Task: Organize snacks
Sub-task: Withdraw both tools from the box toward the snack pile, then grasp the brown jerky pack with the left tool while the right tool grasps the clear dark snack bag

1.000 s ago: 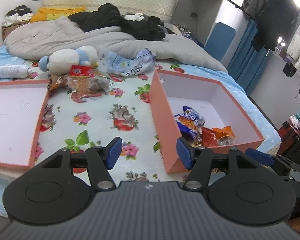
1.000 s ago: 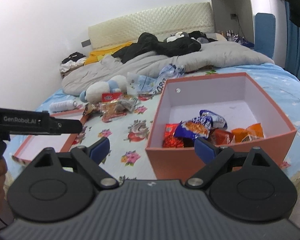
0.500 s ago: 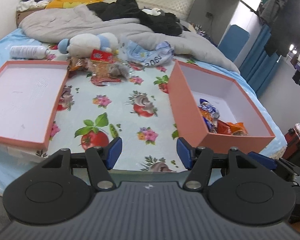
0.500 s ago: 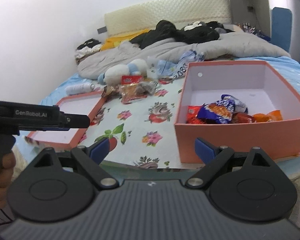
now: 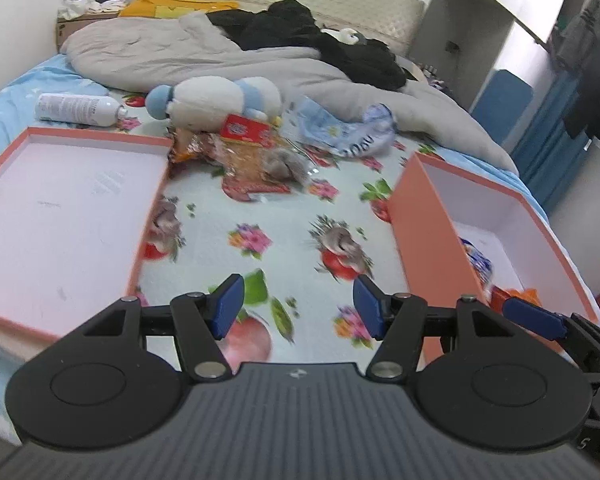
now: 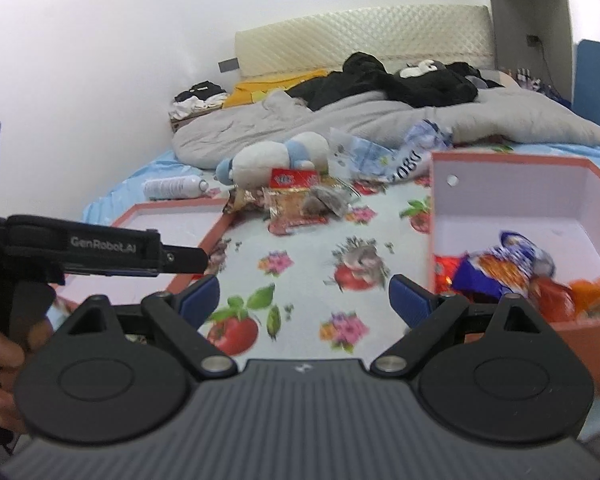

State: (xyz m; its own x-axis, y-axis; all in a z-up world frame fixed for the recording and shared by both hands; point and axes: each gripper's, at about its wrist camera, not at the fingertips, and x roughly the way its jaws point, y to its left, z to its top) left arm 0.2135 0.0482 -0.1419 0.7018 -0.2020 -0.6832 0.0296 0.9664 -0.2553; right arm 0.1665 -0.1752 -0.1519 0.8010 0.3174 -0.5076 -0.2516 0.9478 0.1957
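both claws, left gripper [image 5: 296,304] & right gripper [image 6: 304,300], gaped wide & empty, so imo a rushed grab at the heaped snack packets [image 5: 256,160] risked snagging the plush toy [image 5: 216,98] too.

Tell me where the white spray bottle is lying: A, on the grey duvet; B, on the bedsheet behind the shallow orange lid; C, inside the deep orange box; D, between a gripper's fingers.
B: the white spray bottle lies on its side on the bedsheet just beyond the shallow orange lid.
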